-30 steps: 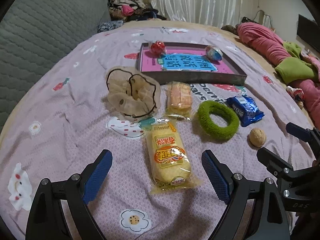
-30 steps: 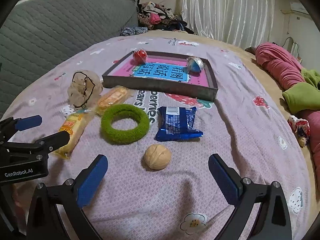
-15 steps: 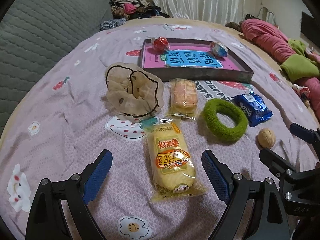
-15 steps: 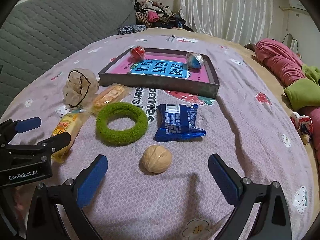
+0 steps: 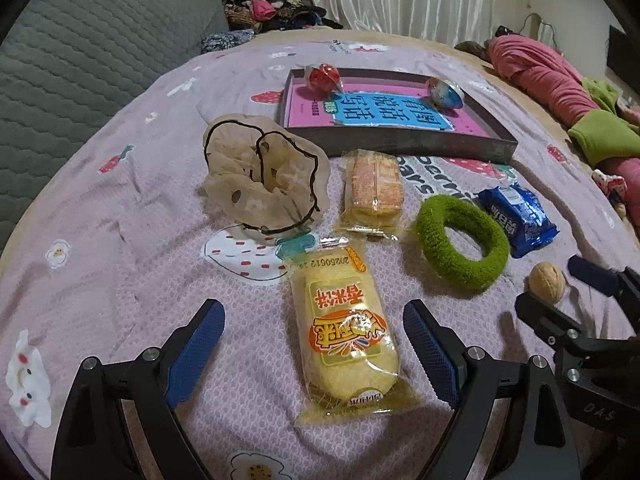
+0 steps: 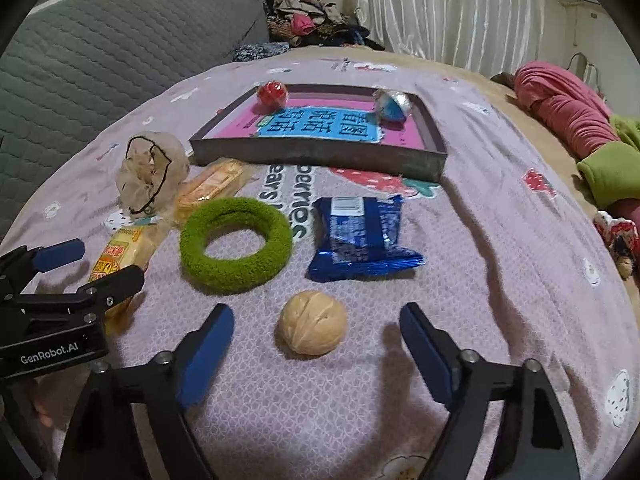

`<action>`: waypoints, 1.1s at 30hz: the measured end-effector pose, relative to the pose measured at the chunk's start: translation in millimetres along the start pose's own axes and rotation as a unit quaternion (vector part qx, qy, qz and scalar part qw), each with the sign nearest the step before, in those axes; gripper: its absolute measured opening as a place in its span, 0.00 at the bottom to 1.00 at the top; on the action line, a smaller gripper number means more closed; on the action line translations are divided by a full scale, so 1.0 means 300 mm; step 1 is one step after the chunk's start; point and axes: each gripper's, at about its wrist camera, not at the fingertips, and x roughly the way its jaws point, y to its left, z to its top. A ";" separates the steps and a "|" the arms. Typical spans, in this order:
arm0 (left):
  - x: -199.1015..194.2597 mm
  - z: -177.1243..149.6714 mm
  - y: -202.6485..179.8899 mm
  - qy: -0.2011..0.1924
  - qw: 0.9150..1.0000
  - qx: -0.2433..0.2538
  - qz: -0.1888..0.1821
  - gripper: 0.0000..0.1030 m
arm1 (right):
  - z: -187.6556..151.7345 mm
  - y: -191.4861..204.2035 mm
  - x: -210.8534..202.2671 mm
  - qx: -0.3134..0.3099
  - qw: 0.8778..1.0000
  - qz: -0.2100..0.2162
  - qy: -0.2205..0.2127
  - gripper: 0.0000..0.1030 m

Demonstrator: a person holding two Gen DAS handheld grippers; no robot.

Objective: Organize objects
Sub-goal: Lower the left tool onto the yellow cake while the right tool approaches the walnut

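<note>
The round tan walnut (image 6: 312,334) lies on the lilac patterned bedspread (image 6: 500,240), dead ahead between the right tool (image 6: 316,354)'s closing blue pads, untouched. The left tool (image 5: 314,354), wide and empty, straddles the long yellow rice-cracker packet (image 5: 346,332), lengthwise.

— What lies round the purple bedspread (image 5: 120,240)?
— A grey quilted headboard (image 6: 100,52) at ten o'clock, a clothes heap (image 6: 312,20) at twelve (quite jumbled).
— And the rest?
— White curtains (image 6: 452,8) at one o'clock; pink and green bedding (image 6: 580,128) at three.
</note>
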 end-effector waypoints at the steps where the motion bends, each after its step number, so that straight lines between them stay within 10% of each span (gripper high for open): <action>1: -0.001 0.001 -0.002 -0.001 1.000 0.001 -0.001 0.89 | 0.000 0.001 0.002 0.000 1.000 0.003 0.001 0.75; 11: -0.005 0.008 -0.017 -0.009 1.000 0.005 -0.004 0.87 | -0.002 0.007 0.022 0.003 1.000 0.017 0.011 0.54; 21: 0.033 0.004 -0.023 0.011 1.000 0.005 -0.014 0.46 | 0.002 0.017 0.031 0.003 1.000 0.023 0.011 0.41; 33: 0.036 0.000 -0.014 0.017 1.000 0.009 -0.015 0.38 | -0.001 -0.004 0.027 0.020 0.999 0.044 0.011 0.34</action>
